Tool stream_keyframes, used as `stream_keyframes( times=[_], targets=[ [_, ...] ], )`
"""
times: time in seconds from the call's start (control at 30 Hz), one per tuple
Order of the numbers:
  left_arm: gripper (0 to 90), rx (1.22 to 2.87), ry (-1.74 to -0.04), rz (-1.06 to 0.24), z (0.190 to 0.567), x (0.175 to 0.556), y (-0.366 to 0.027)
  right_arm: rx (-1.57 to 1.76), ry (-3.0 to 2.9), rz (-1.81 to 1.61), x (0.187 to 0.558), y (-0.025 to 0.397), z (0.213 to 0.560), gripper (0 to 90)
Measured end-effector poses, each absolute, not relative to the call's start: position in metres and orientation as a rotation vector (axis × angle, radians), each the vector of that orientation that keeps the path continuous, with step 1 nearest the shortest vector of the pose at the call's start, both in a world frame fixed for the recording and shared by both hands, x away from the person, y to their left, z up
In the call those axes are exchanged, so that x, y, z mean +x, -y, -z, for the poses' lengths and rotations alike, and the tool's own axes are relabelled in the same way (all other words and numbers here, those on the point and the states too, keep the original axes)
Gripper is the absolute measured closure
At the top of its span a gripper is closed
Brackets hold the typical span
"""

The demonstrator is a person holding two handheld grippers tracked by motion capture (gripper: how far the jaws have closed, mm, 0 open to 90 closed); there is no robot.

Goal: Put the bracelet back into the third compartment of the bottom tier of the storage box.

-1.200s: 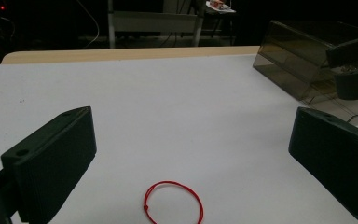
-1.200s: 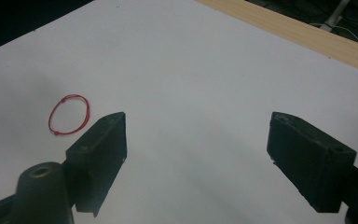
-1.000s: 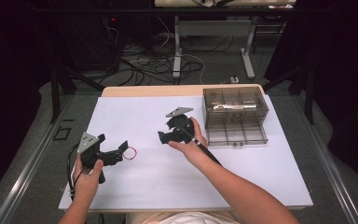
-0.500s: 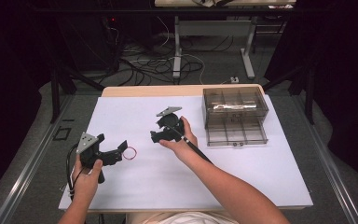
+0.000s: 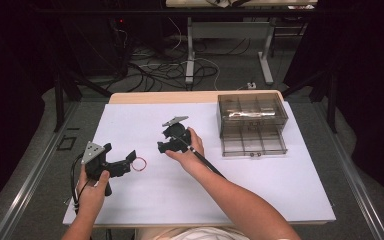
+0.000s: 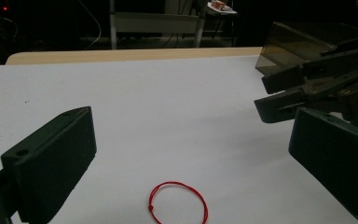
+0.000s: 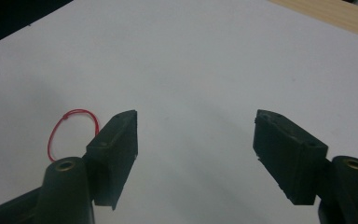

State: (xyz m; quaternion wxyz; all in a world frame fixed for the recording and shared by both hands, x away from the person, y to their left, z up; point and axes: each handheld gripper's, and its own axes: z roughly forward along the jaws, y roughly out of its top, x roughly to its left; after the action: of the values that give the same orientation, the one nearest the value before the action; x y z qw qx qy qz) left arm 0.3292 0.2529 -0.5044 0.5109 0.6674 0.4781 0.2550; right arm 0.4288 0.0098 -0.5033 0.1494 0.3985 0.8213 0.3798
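A thin red string ring [image 5: 139, 164] lies flat on the white table sheet [image 5: 145, 200]. My left gripper [image 5: 129, 161] is open, its jaws just left of the ring and nothing between them. In the left gripper view the ring [image 6: 178, 203] lies low between the spread jaws of the left gripper [image 6: 191, 158]. My right gripper [image 5: 163, 145] hovers open right of the ring, pointing left and down. In the right gripper view the ring [image 7: 72, 133] sits left of the left jaw of the right gripper [image 7: 196, 121]. The right gripper [image 6: 317, 88] also shows at the right of the left gripper view.
A smoky transparent drawer box [image 5: 252, 122] stands at the back right of the sheet, its lower drawer pulled out; its corner [image 6: 303, 42] appears in the left gripper view. The wooden table edge [image 5: 180, 96] borders the sheet at the back. Cables lie on the floor beyond.
My right gripper has moved left and slightly toward the near edge, closer to the red ring. The left gripper and the ring have barely moved.
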Motion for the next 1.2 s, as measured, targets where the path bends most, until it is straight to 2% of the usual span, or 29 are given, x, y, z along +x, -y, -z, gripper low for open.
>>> stream_keyframes(
  times=[0.07, 0.1, 0.3, 0.7, 1.2],
  targets=[
    [0.5, 1.607, -1.15, -0.615, 0.504, 0.329, -0.253, 1.146, -2.357, -1.1, 0.429, -0.011, 0.505, 34.9],
    [0.5, 1.606, -1.15, -0.617, 0.504, 0.329, -0.253, 1.157, -2.354, -1.128, 0.43, -0.016, 0.509, 39.4],
    [0.5, 1.591, -1.155, -0.625, 0.505, 0.329, -0.253, 1.131, -2.424, -1.102, 0.428, -0.028, 0.516, 48.4],
    [0.5, 1.59, -1.173, -0.62, 0.505, 0.327, -0.256, 1.096, -2.523, -1.083, 0.412, -0.056, 0.536, 60.3],
    [0.5, 1.592, -1.175, -0.622, 0.505, 0.326, -0.258, 1.144, -2.528, -1.109, 0.41, -0.068, 0.549, 70.1]
  ],
)
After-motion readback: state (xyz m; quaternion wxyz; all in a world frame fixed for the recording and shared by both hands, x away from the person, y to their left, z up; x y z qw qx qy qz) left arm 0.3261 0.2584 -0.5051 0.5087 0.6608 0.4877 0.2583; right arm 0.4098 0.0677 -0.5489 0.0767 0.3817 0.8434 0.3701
